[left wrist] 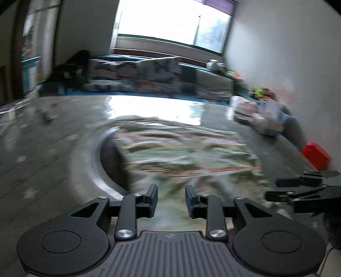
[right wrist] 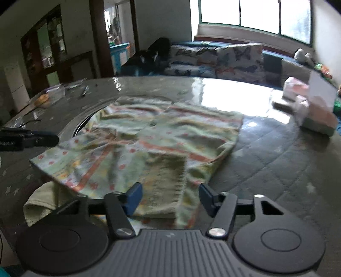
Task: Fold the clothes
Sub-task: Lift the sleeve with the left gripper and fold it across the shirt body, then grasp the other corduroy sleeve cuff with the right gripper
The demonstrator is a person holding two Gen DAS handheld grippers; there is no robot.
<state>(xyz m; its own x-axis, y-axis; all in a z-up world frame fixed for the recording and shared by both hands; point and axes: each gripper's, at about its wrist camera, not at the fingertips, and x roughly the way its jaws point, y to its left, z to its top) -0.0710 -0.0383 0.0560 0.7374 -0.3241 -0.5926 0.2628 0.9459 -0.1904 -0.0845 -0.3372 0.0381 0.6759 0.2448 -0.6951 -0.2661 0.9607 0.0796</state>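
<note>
window (right wrist: 255, 15): ahead, bright daylight | sofa (right wrist: 215, 61): ahead beneath it, butterfly cushions | wall (left wrist: 277, 53): right, white | doorway (right wrist: 119, 32): ahead-left

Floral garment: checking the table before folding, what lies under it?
The floral garment partly covers a round metal ring set in the quilted table cover; the rest is hidden.

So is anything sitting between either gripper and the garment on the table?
Nothing visible. The right gripper is open directly over the near edge of the floral garment, and the left gripper is open above its near part. The boxes sit off toward the wall.
</note>
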